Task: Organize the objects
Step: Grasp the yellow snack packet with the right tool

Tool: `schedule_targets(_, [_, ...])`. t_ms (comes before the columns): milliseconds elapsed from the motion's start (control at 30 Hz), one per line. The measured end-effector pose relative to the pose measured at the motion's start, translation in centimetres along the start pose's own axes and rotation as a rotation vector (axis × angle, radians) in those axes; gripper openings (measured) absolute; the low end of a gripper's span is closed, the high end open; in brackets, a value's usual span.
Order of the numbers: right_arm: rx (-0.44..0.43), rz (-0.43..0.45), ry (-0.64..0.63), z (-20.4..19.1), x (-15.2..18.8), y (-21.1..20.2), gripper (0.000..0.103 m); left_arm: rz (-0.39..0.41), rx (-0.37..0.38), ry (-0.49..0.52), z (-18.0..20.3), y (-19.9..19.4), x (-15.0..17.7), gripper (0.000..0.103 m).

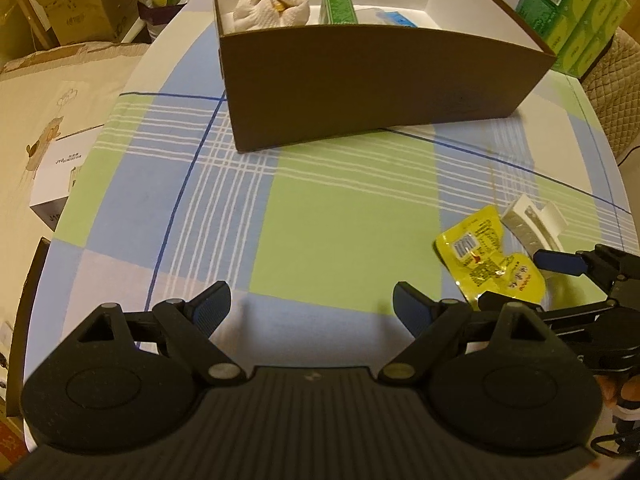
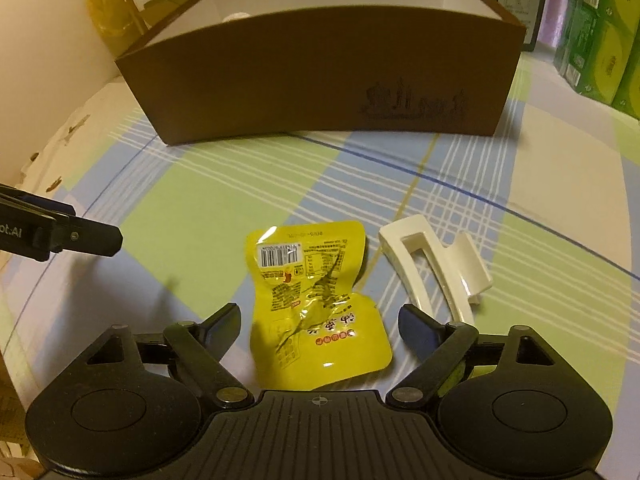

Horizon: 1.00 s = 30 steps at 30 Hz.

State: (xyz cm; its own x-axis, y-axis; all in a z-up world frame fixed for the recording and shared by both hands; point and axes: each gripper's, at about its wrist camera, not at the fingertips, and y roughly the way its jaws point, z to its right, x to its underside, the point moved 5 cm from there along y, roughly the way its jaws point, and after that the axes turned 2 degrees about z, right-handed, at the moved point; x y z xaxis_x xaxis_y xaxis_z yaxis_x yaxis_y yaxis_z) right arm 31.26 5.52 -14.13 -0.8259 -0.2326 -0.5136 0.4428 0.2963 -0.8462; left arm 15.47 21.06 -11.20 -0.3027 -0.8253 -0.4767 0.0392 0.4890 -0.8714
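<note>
Right gripper [image 2: 320, 320] hangs with jaws released around the yellow snack packet [image 2: 316, 304] on the counter [image 2: 200, 208]; closing looks next. Left gripper [image 1: 312, 308] idles, released. White hair claw [image 2: 436, 264] beside; brown box [image 2: 320, 76] beyond awaits.

Open checked cloth [image 1: 340, 216] across mid-frame, free for passage. Blocked above by brown box [image 1: 380, 84] in upper centre. Lower right of left wrist view crowded: yellow packet [image 2: 316, 304] and white hair clip [image 2: 436, 268] just beside each other. Green cartons [image 2: 600, 36] walling the upper right.
</note>
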Motion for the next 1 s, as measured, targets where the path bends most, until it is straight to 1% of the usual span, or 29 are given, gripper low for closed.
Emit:
schedule_targets(33, [0.003, -0.002, 0.003, 0.1, 0.0, 0.2, 0.083, -0.003, 0.0, -0.003, -0.1, 0.2, 0.0, 0.086])
schedule_targets(133, [0.003, 0.004, 0.016, 0.2, 0.2, 0.6, 0.067, -0.008, 0.0, -0.008, -0.2, 0.5, -0.3, 0.086])
schedule_targets(167, [0.015, 0.018, 0.008, 0.2, 0.2, 0.5, 0.062, -0.009, 0.0, -0.009, -0.3, 0.7, -0.4, 0.086])
schedule_targets(200, [0.013, 0.022, 0.004, 0.2, 0.1, 0.5, 0.059, -0.011, 0.0, -0.008, -0.3, 0.8, -0.6, 0.086])
schedule_targets(233, [0.014, 0.025, 0.003, 0.2, 0.1, 0.5, 0.051, -0.012, 0.0, -0.009, -0.3, 0.9, -0.6, 0.086])
schedule_targets(267, [0.013, 0.032, 0.013, 0.4, 0.0, 0.4, 0.047, -0.013, 0.0, -0.01, -0.2, 1.0, -0.7, 0.086])
schedule_targets(300, [-0.006, 0.031, 0.036, 0.6, -0.1, 0.3, 0.045, -0.014, 0.001, -0.011, -0.2, 1.1, -0.8, 0.086])
schedule_targets(367, [-0.038, 0.034, 0.053, 0.7, -0.2, 0.2, 0.037, -0.015, 0.002, -0.009, -0.1, 1.3, -1.0, 0.086])
schedule_targets(500, [-0.045, 0.05, 0.012, -0.3, -0.4, -0.3, 0.03, -0.013, 0.005, -0.009, 0.1, 1.4, -1.3, 0.086])
schedule_targets(567, [-0.053, 0.055, 0.009, -0.6, -0.5, -0.6, 0.024, -0.01, 0.006, -0.008, 0.1, 1.4, -1.4, 0.086])
schedule_targets(667, [-0.061, 0.067, 0.02, -0.6, -0.7, -1.2, 0.02, -0.006, 0.007, -0.007, 0.2, 1.3, -1.5, 0.086])
schedule_targets(900, [-0.069, 0.144, 0.063, 0.3, -1.6, -4.6, 0.019, -0.001, 0.016, 0.002, 0.9, 1.2, -1.4, 0.086])
schedule_targets(1000, [-0.056, 0.177, 0.094, 1.0, -1.6, -6.4, 0.019, 0.003, 0.025, 0.014, 1.8, 1.2, -1.3, 0.086])
